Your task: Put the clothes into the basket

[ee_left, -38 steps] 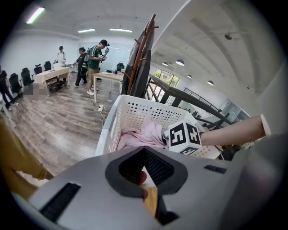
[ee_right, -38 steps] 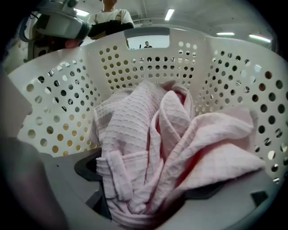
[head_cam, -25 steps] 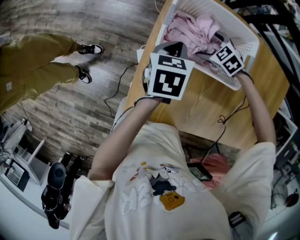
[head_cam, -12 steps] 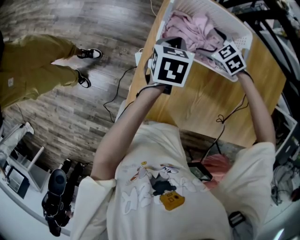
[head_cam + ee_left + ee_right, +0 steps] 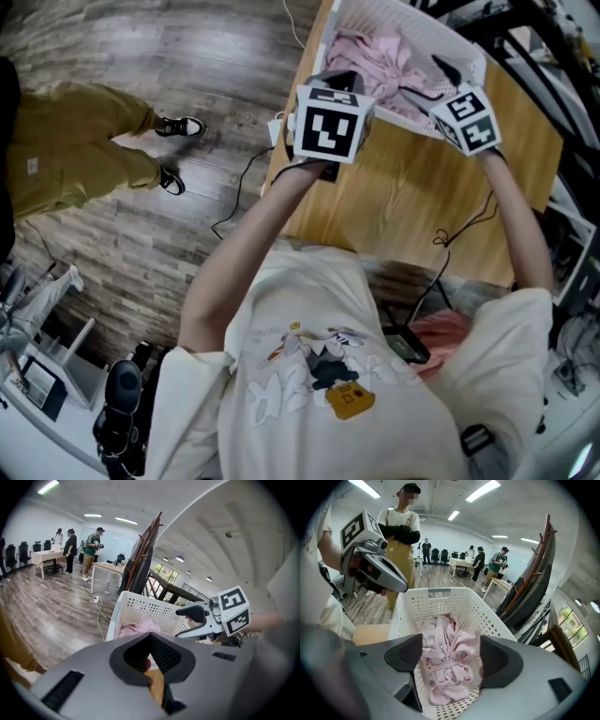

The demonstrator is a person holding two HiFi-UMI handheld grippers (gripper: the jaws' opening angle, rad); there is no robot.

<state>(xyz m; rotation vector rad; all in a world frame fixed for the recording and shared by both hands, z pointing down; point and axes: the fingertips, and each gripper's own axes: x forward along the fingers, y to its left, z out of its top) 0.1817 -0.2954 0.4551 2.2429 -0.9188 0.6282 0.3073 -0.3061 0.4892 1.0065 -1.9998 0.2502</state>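
Pink clothes (image 5: 447, 663) inside white basket (image 5: 440, 603)

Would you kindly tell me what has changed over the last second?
The right claw has risen out of the white basket and has just been closing slightly, with nothing between its jaws. The left claw rose a little. The pink clothes stay in the basket on the wooden table.

The right gripper (image 5: 452, 654) has lifted up out of the white basket (image 5: 440, 592), clear of the pink clothes (image 5: 447, 663), and now hangs above the near rim. Its jaws have just narrowed a little, with nothing caught between them. The left gripper (image 5: 151, 641) has risen slightly too.
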